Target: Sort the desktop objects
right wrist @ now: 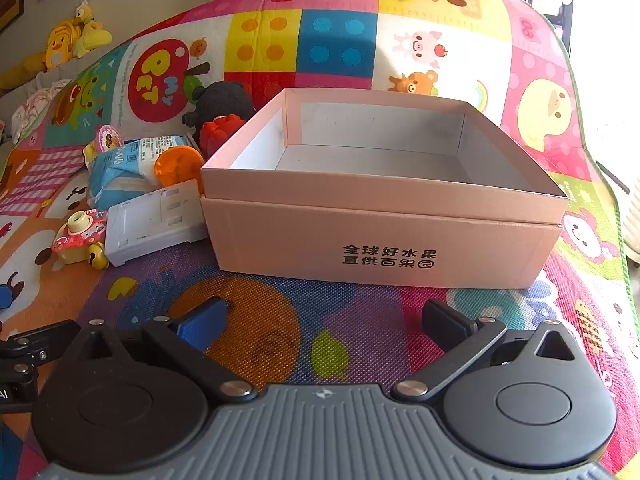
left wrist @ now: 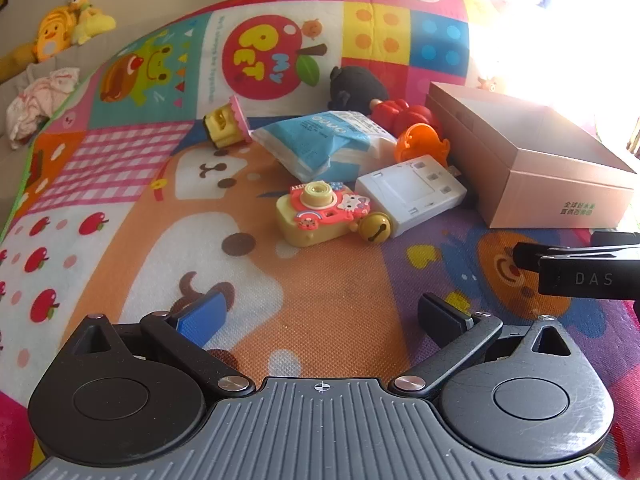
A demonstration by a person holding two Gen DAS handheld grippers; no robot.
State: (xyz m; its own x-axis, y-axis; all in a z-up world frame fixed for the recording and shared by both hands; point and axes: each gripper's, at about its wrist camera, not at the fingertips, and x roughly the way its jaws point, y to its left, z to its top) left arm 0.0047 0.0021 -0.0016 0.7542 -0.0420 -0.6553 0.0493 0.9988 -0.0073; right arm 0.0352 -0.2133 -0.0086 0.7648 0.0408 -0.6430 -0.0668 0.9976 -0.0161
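Pink cardboard makes up the box at the right of the left wrist view, resting on a bright cartoon-printed mat. Just left of it lies a cluster of small things: a white power adapter whose far end reaches the box's near corner, a yellow toy camera with a pink front beside the adapter, and a gold bell touching both. Behind them sit a blue-and-white tissue pack, an orange round toy, a red figure, a black plush and, off to the left, a yellow-and-pink toy lying on its side. The left gripper hovers low over the mat with its jaws spread wide and nothing between them, well short of the camera. Part of the other tool shows at the right edge. From the right wrist view, the box fills the middle, open at the top with a grey interior holding nothing visible, black Chinese lettering on its front wall. The adapter touches its left wall, with the camera, tissue pack and orange toy further left. The right gripper faces the box front, jaws wide apart and gripping nothing.
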